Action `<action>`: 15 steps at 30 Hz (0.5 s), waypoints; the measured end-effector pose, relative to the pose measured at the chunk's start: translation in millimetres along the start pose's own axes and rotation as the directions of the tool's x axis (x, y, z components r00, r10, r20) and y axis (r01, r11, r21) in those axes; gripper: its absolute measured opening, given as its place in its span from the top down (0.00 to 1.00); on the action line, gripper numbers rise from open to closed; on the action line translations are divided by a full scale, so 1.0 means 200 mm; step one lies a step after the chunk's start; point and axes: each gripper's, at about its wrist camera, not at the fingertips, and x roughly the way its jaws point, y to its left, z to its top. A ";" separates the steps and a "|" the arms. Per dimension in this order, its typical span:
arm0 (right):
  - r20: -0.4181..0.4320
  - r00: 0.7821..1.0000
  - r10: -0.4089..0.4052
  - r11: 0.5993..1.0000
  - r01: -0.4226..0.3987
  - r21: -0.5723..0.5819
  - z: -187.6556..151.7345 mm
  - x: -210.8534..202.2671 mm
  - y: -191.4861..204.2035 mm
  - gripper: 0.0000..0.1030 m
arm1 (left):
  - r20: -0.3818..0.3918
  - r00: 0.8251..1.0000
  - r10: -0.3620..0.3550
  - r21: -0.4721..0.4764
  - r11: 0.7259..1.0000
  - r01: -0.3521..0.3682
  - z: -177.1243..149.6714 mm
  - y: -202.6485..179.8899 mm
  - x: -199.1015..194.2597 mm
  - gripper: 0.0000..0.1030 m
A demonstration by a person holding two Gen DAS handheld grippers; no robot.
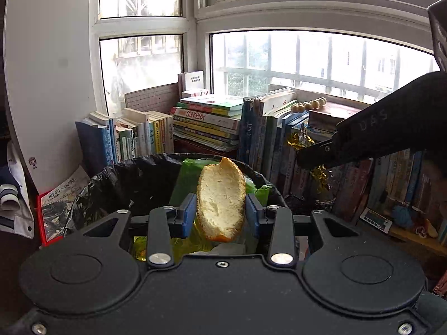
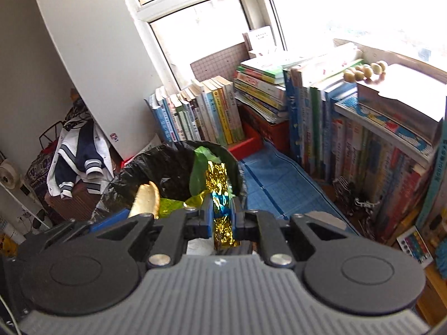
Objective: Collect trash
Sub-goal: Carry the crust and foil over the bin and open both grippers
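- While both my claws hung over it, the round bin lined with a crinkled black plastic bag [image 1: 117,178] stood as the biggest thing before me, its mouth open, a green plastic bag [image 1: 187,173] and yellow-green wrappers already inside.
- Behind it ran rows of upright and stacked paperback books [image 1: 206,122] under the barred window [image 1: 307,58], near enough that a wide swing might have clipped their spines.
- To the bin's right lay a blue gridded mat [image 2: 279,178]; on top of the books sat a string of pale wooden beads [image 2: 366,71], well apart from my work.
- My left gripper [image 1: 220,212] was clenched on a curved piece of pale fruit peel with an orange rind edge [image 1: 220,195], standing upright above the bin's opening. I judged it light, spongy and a little stiff, best pinched across its middle, as I had it; a harder squeeze could have torn it.
- My right gripper [image 2: 222,217] was clamped on a crumpled strip of gold and blue foil wrapper [image 2: 220,192], also above the rim. I judged it nearly weightless, slick and crushable, apt to cling to the pads or drift past the rim.
- Nothing stood between either piece and the bin.
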 end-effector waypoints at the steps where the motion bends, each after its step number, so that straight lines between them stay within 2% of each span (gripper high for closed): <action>1: -0.001 1.000 0.008 1.000 -0.008 -0.004 0.00 0.01 0.01 0.84 | -0.011 1.000 0.003 -0.007 1.000 -0.004 -0.01 0.02 0.02 0.65; 8: -0.010 0.999 0.045 0.998 -0.045 -0.033 0.02 0.11 0.12 0.84 | -0.060 0.998 0.025 -0.044 0.999 -0.028 -0.04 0.09 0.09 0.65; 15: -0.030 0.999 0.039 0.997 -0.041 -0.062 0.00 0.19 0.14 0.82 | -0.095 0.995 0.043 -0.070 0.996 -0.050 -0.05 0.14 0.16 0.65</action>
